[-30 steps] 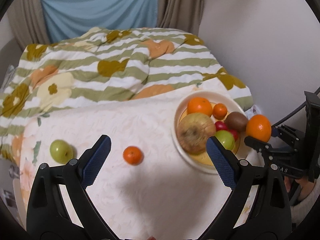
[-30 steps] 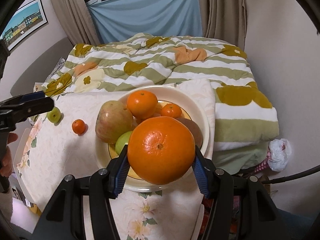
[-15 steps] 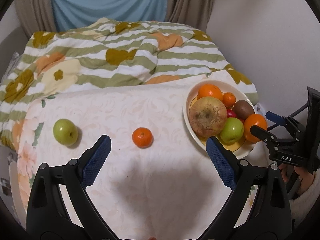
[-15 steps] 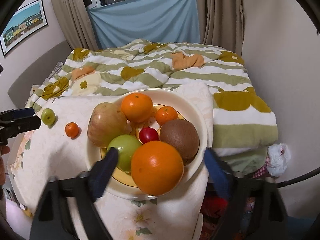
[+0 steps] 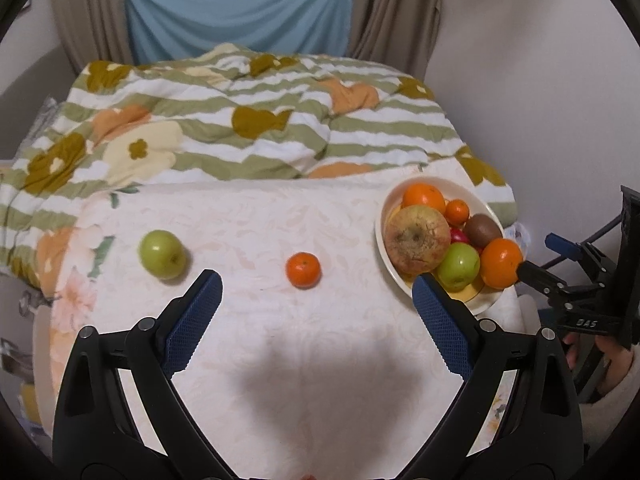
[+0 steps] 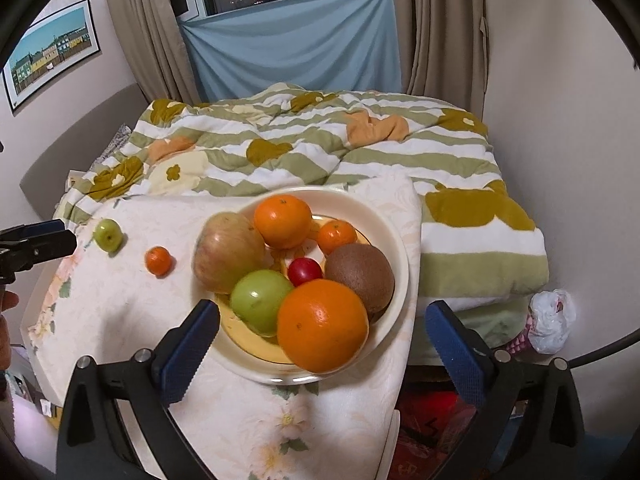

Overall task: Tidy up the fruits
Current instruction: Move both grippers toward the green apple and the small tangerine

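Nearest, the right gripper stands spread wide and empty just short of the large orange, which sits at the near edge of the bowl among other fruit. The left gripper is likewise spread, holding nothing, over the table. Beyond it lie a mandarin and, further left, a green apple, both outside the bowl.

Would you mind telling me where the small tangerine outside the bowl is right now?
In the left wrist view the small tangerine lies on the tablecloth ahead of the open left gripper, between the loose green apple and the bowl.
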Action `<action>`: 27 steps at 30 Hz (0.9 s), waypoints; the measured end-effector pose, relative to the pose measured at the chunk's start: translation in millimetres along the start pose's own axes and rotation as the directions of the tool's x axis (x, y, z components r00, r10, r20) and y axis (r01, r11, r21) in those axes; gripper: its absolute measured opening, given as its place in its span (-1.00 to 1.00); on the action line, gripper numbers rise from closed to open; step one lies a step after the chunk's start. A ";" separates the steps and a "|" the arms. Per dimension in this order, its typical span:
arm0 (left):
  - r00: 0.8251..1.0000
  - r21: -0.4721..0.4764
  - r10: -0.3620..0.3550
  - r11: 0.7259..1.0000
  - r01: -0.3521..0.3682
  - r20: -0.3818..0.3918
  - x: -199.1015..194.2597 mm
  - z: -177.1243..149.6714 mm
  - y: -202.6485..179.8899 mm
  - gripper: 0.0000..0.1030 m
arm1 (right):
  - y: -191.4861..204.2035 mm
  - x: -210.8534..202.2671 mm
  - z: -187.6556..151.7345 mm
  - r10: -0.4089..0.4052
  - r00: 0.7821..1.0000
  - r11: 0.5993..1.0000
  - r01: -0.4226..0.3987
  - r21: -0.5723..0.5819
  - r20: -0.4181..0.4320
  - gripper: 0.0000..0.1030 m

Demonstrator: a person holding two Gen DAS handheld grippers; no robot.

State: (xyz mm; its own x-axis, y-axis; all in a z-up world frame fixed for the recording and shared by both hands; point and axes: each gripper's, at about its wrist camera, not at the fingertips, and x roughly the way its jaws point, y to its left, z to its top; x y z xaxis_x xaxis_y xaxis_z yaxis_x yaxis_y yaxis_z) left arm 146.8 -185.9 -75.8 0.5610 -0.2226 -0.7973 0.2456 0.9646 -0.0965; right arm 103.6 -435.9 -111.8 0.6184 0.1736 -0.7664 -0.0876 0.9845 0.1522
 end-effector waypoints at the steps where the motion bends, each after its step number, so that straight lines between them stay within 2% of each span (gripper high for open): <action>1: 1.000 -0.006 0.009 1.000 -0.009 0.012 -7.4 -0.3 4.0 1.00 | 1.8 -4.0 2.1 0.001 1.000 1.000 -0.001 -0.002 -0.003 0.99; 8: 0.998 -0.046 0.052 0.998 -0.050 0.046 -42.0 -3.3 36.1 1.00 | 35.5 -32.8 18.2 0.002 1.000 1.000 -0.002 -0.031 0.000 0.99; 11: 0.996 -0.062 0.071 0.996 -0.068 0.053 -51.7 -5.9 56.3 1.00 | 51.9 -30.6 22.0 0.043 0.999 0.999 -0.043 0.002 -0.022 0.99; 15: 0.995 -0.070 0.084 0.994 -0.080 0.057 -59.3 -6.0 89.7 1.00 | 87.4 -25.0 26.3 0.037 0.999 0.999 -0.036 0.007 -0.016 0.99; 22: 0.996 -0.050 0.074 0.996 -0.071 0.051 -53.8 0.5 148.0 1.00 | 141.3 -5.3 31.2 0.004 1.000 1.000 -0.004 0.020 -0.018 0.99; 27: 0.999 -0.007 0.026 1.000 -0.026 0.023 -32.9 5.5 180.3 1.00 | 169.7 13.5 31.1 -0.059 0.998 0.996 0.060 0.073 -0.013 0.99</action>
State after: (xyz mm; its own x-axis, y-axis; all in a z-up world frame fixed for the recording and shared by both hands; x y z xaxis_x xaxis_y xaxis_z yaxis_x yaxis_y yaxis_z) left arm 177.0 -5.4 -63.7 0.5850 -0.2004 -0.7859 0.2250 0.9711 -0.0801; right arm 121.3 -267.3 -76.9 0.6126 0.1157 -0.7819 0.0066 0.9884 0.1514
